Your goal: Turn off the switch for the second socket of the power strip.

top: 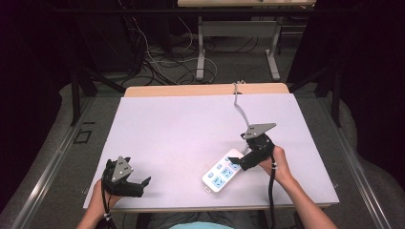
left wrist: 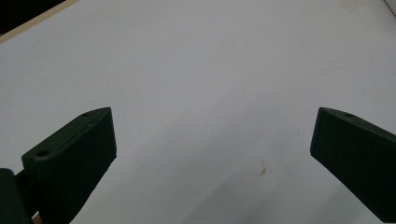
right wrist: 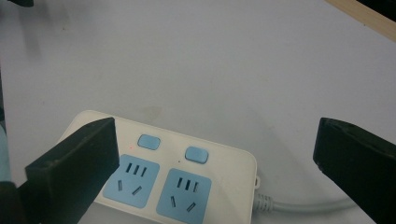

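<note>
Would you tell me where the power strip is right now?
In the high view, the power strip lies on the table's near right part, angled, with the open right gripper over its far end.

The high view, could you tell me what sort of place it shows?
Probably a lab or workshop set up for recording: a white-topped table in a dark surround, loose cables on the floor behind, and another metal-legged bench beyond.

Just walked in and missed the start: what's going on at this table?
A person holds tongs in each hand over a white table. The right tongs hover open over the cord end of a white power strip with blue sockets, not gripping it. The left tongs sit open over bare table, holding nothing.
</note>
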`<state>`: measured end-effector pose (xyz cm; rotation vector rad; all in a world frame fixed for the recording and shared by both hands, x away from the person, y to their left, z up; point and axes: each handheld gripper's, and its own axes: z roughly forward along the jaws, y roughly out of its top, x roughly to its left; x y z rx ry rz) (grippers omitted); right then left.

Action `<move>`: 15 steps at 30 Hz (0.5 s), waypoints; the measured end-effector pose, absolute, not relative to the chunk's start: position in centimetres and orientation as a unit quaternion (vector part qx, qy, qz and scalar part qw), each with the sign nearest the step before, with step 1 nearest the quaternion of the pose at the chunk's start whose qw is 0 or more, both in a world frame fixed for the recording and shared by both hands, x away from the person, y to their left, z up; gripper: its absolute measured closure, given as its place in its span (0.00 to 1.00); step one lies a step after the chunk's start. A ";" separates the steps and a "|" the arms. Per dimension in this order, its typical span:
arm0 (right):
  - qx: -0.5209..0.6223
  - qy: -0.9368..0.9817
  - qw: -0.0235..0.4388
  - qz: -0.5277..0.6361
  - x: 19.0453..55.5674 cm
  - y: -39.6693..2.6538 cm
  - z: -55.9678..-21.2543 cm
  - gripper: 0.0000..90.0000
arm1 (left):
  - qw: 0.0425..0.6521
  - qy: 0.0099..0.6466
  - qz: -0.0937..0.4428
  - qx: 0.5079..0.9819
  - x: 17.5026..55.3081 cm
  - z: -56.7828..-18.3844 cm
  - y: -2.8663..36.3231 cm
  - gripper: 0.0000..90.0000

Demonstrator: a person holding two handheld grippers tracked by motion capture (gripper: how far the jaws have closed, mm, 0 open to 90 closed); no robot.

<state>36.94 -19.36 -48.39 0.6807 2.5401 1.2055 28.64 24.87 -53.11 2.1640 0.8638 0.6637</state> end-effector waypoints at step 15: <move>0.229 0.872 0.108 0.419 38.1 -17.6 -49.0 0.00 | 0.355 0.336 0.251 0.835 28.9 -53.2 24.8 0.00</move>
